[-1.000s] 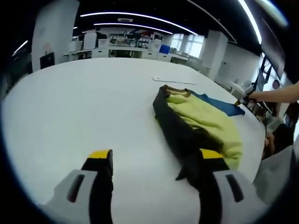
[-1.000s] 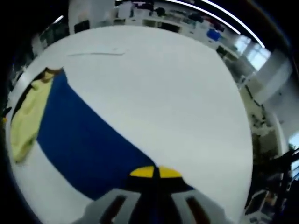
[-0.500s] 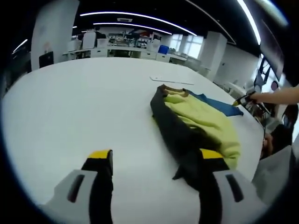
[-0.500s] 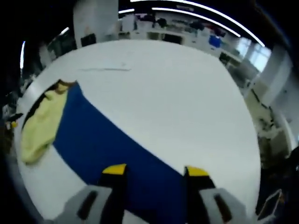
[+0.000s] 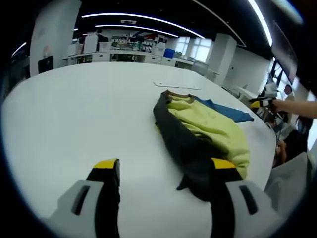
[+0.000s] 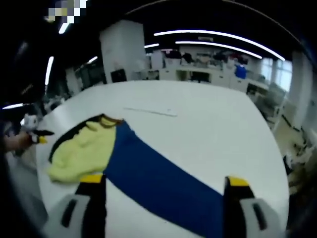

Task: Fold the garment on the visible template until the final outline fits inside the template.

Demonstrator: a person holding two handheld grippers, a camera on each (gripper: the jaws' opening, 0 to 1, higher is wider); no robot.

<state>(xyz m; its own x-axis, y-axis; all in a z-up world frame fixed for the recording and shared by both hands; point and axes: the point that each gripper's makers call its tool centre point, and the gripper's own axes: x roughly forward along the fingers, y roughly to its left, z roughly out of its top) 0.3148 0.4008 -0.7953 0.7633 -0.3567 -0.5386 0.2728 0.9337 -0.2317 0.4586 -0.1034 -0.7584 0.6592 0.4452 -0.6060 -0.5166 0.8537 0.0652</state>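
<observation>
Open right claw (image 6: 163,181) above garment (image 6: 148,176)

The garment (image 5: 198,131) lies partly folded on the white table, a yellow-green panel bunched over a dark panel that runs along its near edge in the left gripper view, with a brownish collar at the far end and a blue part spread flat beyond it. In the right gripper view the garment's blue part (image 6: 158,181) stretches as a long flat band toward the camera, the yellow-green part (image 6: 81,151) heaped beside it. I cannot make out a template outline.
</observation>
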